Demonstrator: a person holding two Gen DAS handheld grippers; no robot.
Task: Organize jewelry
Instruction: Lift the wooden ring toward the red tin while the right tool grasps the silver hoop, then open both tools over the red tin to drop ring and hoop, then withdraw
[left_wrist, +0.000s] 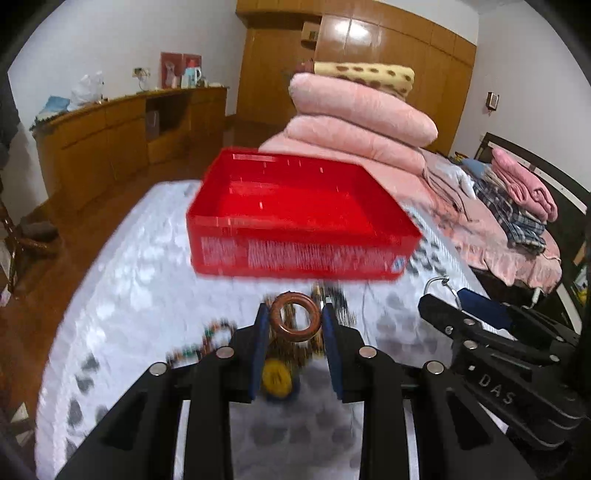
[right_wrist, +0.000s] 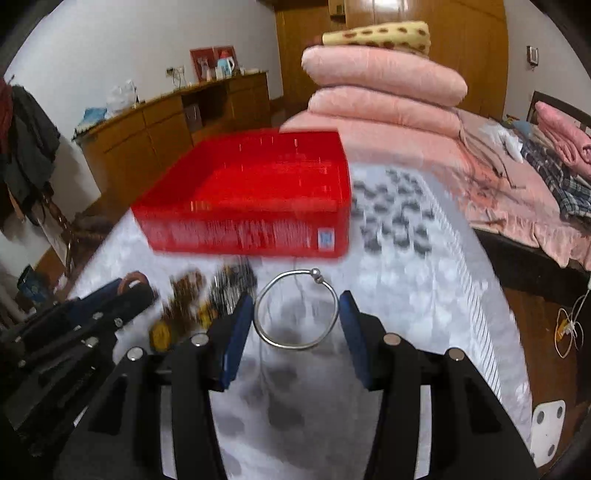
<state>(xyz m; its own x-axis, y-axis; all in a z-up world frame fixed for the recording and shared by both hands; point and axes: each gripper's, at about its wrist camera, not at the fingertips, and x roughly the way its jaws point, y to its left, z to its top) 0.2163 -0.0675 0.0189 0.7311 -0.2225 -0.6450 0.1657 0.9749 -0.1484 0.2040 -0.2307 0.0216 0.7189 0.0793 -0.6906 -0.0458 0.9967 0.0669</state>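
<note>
An open red box (left_wrist: 295, 218) sits on the white patterned bedspread (left_wrist: 147, 258); it also shows in the right wrist view (right_wrist: 251, 199). My left gripper (left_wrist: 294, 319) is shut on a brown ring bangle (left_wrist: 294, 317), held above the bed just short of the box. My right gripper (right_wrist: 296, 314) is shut on a thin silver bangle (right_wrist: 295, 310), also lifted before the box. A blurred pile of beaded jewelry (right_wrist: 207, 295) with a yellow piece (left_wrist: 276, 376) lies on the bed below the grippers. Each gripper shows at the other view's edge.
Stacked pink quilts (left_wrist: 354, 110) with a spotted yellow blanket (left_wrist: 369, 75) stand behind the box. Folded clothes (left_wrist: 517, 199) lie on the bed at the right. A wooden sideboard (left_wrist: 122, 129) and wardrobe (left_wrist: 369, 37) line the walls. The bed edge drops to wooden floor at left.
</note>
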